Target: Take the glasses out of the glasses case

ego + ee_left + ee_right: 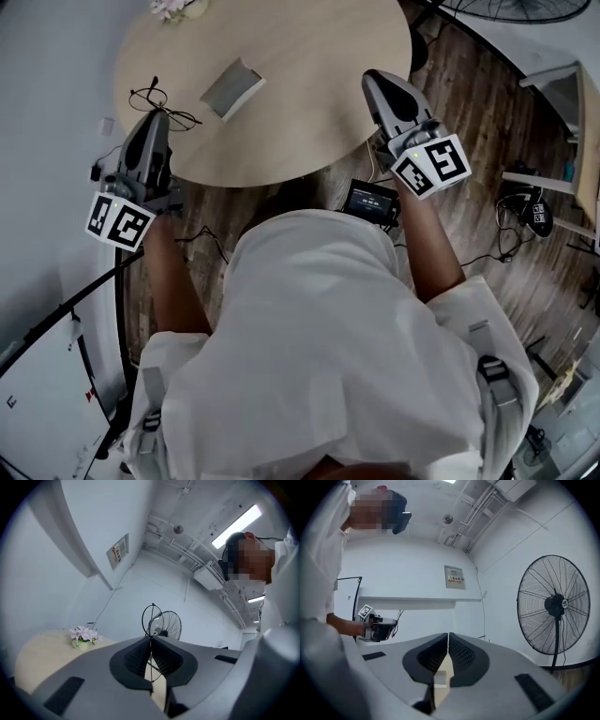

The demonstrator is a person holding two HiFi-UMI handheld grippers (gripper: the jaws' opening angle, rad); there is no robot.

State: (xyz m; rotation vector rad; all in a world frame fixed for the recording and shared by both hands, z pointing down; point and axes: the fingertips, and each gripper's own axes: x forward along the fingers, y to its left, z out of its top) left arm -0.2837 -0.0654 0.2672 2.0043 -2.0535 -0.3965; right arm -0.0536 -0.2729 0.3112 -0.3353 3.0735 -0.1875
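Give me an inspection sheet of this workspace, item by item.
Surface: round wooden table.
Job's things: glasses are out of the case, held at the left gripper's tip; the grey case lies on the table, apart from them.
Clutter: flowers at the table's far edge.
Grippers: left gripper shut on the thin frame of the glasses; right gripper shut, nothing between its jaws.
Cables: leads trail over the wooden floor.
Surroundings: standing fan, white wall, a screen device by the table's near edge.
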